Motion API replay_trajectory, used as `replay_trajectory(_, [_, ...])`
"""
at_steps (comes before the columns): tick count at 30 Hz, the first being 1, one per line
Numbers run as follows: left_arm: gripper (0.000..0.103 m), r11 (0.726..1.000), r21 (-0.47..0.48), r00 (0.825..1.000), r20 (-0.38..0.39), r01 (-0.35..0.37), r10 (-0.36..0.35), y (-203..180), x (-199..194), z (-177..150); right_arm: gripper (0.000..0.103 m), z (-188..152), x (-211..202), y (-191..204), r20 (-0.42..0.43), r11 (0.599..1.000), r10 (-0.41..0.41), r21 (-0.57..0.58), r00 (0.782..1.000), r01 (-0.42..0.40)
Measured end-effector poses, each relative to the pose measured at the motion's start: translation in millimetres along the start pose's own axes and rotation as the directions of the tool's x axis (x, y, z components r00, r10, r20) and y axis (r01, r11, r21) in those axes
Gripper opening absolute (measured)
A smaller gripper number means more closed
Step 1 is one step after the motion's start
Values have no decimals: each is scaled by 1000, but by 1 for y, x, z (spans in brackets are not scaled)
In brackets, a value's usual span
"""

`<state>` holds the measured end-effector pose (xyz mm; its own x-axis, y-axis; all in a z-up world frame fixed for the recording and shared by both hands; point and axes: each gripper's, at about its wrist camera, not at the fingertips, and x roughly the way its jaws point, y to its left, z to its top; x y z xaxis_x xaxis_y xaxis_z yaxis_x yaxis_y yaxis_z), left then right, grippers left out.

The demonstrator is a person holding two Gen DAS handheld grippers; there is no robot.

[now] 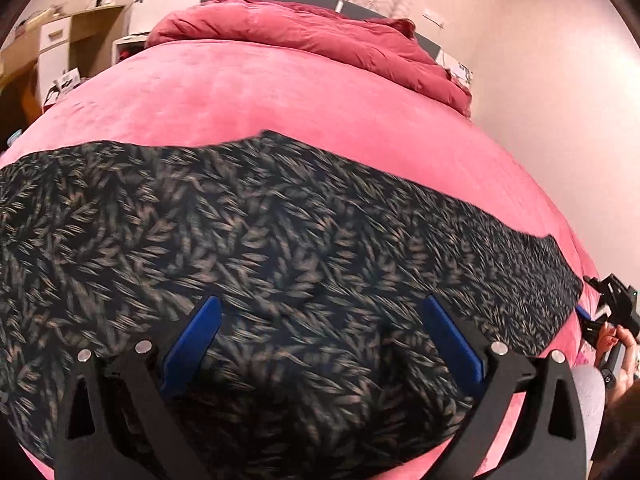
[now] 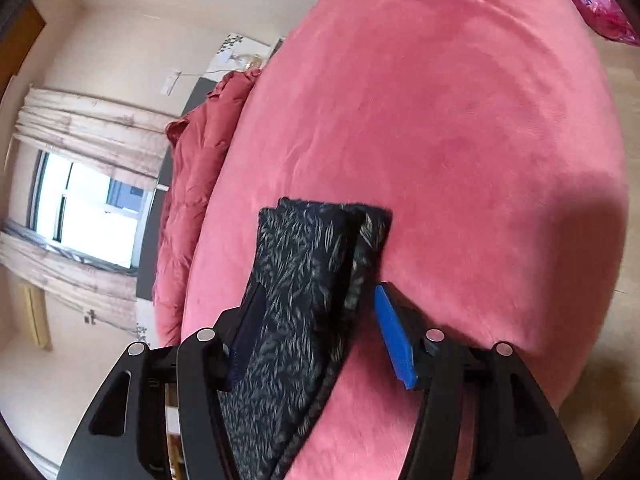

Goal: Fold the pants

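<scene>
Pants (image 1: 280, 220) of dark leaf-printed fabric are spread along the near edge of the pink velvety bed (image 1: 280, 92), the left gripper (image 1: 320, 336) gaping wide above them, the right gripper (image 2: 320, 320) half-spread around their stacked hem, which should be pinched squarely before folding.

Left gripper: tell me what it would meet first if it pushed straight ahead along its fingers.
The left gripper is open and angled down over the pants. Going straight on, it would probably meet that patterned fabric first, on the pink bed cover; depth is hard to judge.
</scene>
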<state>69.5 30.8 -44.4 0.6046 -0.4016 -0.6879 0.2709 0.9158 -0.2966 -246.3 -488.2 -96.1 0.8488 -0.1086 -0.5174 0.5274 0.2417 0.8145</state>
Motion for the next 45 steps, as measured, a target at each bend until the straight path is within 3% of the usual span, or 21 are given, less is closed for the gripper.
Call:
replay_trajectory(3, [101, 999, 7, 999, 28, -36, 36, 13, -6, 9, 56, 4, 10, 12, 13, 1000, -3, -25, 1000, 3])
replay_trajectory(7, [101, 992, 13, 989, 75, -129, 128, 35, -11, 22, 38, 10, 30, 23, 25, 999, -11, -44, 1000, 12])
replay_trajectory(10, [101, 984, -13, 983, 51, -175, 176, 59, -7, 26, 25, 12, 40, 24, 36, 999, -32, -43, 999, 33])
replay_trajectory(11, [101, 983, -27, 983, 39, -181, 182, 66, -4, 25, 17, 12, 41, 25, 35, 998, -35, -47, 999, 36])
replay_trajectory(14, [101, 988, -41, 986, 57, -152, 154, 78, 3, 16, 11, 12, 41, 28, 28, 999, -38, -38, 999, 39])
replay_trajectory(22, [101, 989, -46, 988, 62, -138, 141, 83, 7, 17, 11, 0, 18, 76, 59, 995, 25, -93, 998, -19])
replay_trajectory(30, [101, 991, -52, 990, 68, -124, 127, 87, 5, 13, 11, -46, 1, 161, 17, 955, 156, -258, 988, -146])
replay_trajectory(36, [101, 991, -49, 989, 66, -127, 130, 87, 5, 12, 11, -95, 10, 209, -89, 906, 223, -348, 971, -240])
replay_trajectory(39, [101, 991, -50, 989, 68, -126, 129, 85, 5, 11, 11, -126, 22, 225, -174, 877, 252, -375, 952, -301])
replay_trajectory(45, [101, 991, -54, 990, 73, -119, 122, 84, 4, 9, 11, -193, 53, 240, -336, 836, 234, -409, 912, -365])
